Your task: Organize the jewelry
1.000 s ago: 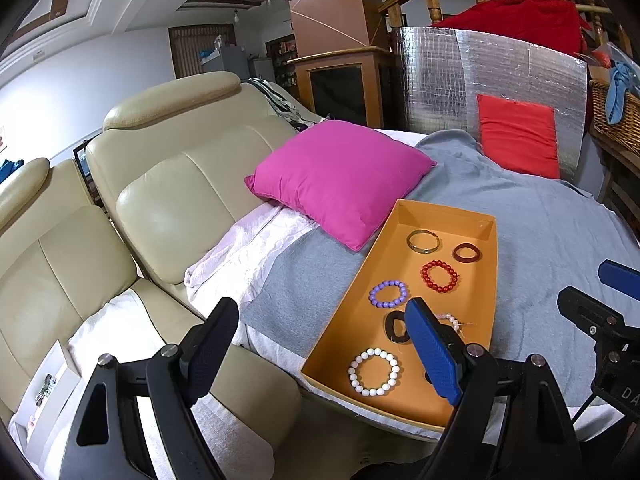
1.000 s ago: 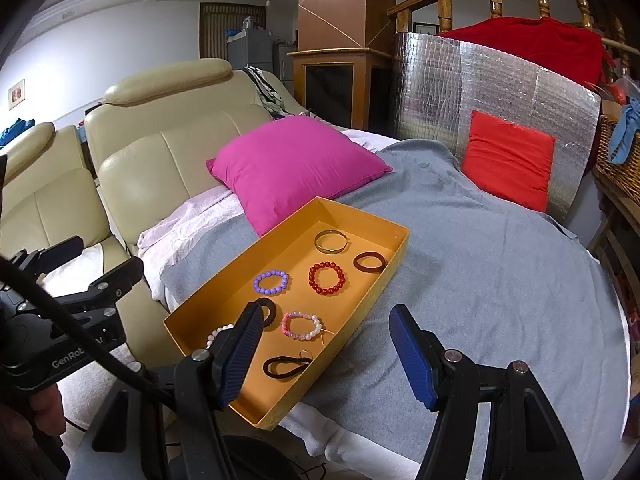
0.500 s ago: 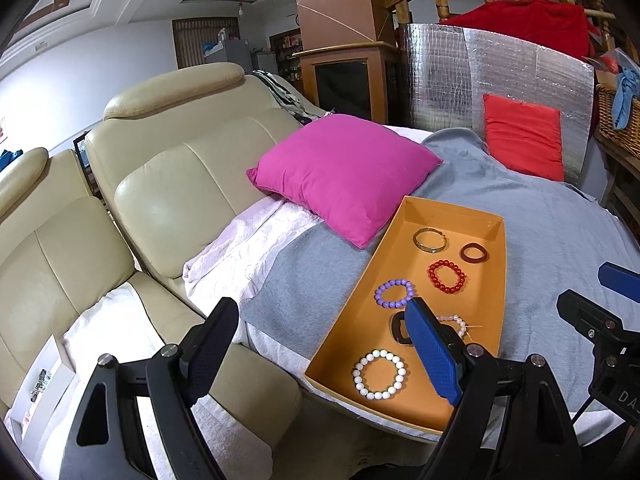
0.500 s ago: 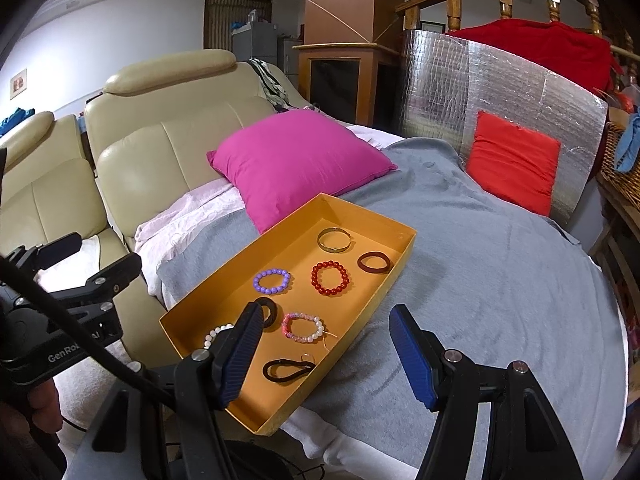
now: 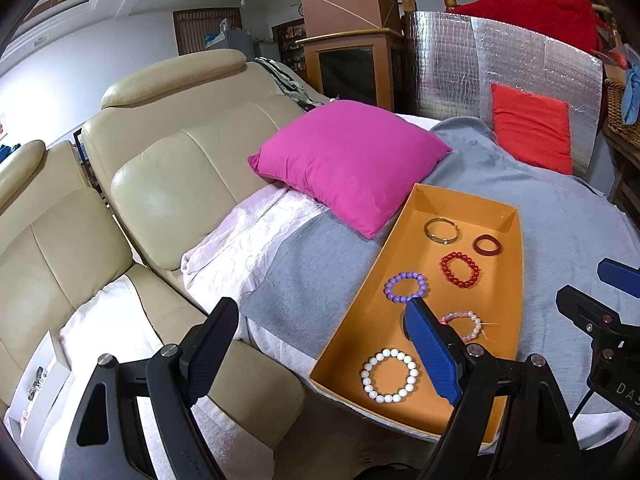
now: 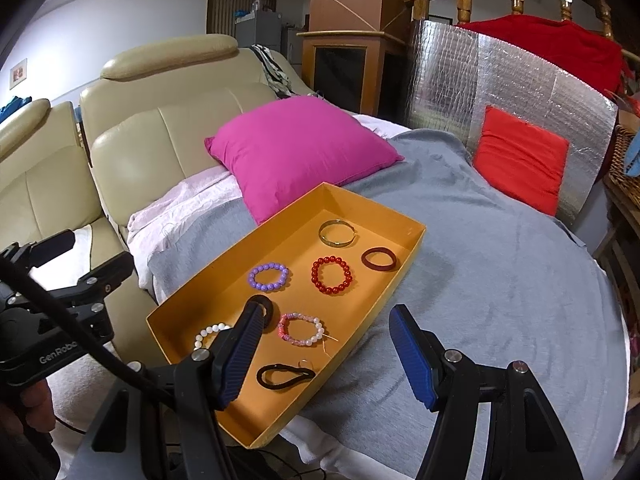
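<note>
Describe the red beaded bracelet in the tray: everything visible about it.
The red beaded bracelet is a closed ring of round, glossy, deep-red beads, all alike. It lies flat on the floor of the orange tray, toward the far end, between the purple beaded bracelet and the dark red band, apart from both. Neither gripper touches it.

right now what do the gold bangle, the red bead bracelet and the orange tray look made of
Gold bangle: likely metal, a thin rigid hoop with a bright sheen.
Red bead bracelet: glossy round beads, glass, stone or plastic; cannot tell which.
Orange tray: probably cardboard, with matte, thin, straight walls.
</note>
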`<state>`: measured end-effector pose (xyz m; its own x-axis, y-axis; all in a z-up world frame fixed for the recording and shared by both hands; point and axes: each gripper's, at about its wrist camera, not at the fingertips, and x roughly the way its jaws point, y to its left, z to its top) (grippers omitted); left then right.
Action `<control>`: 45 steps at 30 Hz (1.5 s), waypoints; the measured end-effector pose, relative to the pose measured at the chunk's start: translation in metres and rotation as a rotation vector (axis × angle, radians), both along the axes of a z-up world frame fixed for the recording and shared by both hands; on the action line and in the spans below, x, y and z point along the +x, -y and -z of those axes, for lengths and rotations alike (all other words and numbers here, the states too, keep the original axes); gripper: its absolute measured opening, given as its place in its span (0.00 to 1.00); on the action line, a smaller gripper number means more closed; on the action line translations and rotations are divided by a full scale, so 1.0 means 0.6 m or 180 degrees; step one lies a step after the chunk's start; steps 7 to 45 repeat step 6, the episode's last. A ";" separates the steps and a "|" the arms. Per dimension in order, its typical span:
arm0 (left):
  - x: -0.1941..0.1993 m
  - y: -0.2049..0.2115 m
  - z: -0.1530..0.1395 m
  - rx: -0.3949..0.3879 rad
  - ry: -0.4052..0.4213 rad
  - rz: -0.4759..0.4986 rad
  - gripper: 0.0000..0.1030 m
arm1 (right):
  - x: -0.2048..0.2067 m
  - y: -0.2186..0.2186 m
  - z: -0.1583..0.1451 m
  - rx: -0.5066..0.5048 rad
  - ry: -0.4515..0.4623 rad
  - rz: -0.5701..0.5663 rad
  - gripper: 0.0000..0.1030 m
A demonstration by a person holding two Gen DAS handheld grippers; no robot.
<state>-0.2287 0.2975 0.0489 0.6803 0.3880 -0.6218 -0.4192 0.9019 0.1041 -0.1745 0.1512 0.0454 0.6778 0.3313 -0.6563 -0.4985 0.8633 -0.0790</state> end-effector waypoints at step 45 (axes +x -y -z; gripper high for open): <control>0.034 0.063 -0.012 0.0120 -0.0034 0.0304 0.83 | 0.034 0.063 0.001 0.0234 0.0028 0.0164 0.67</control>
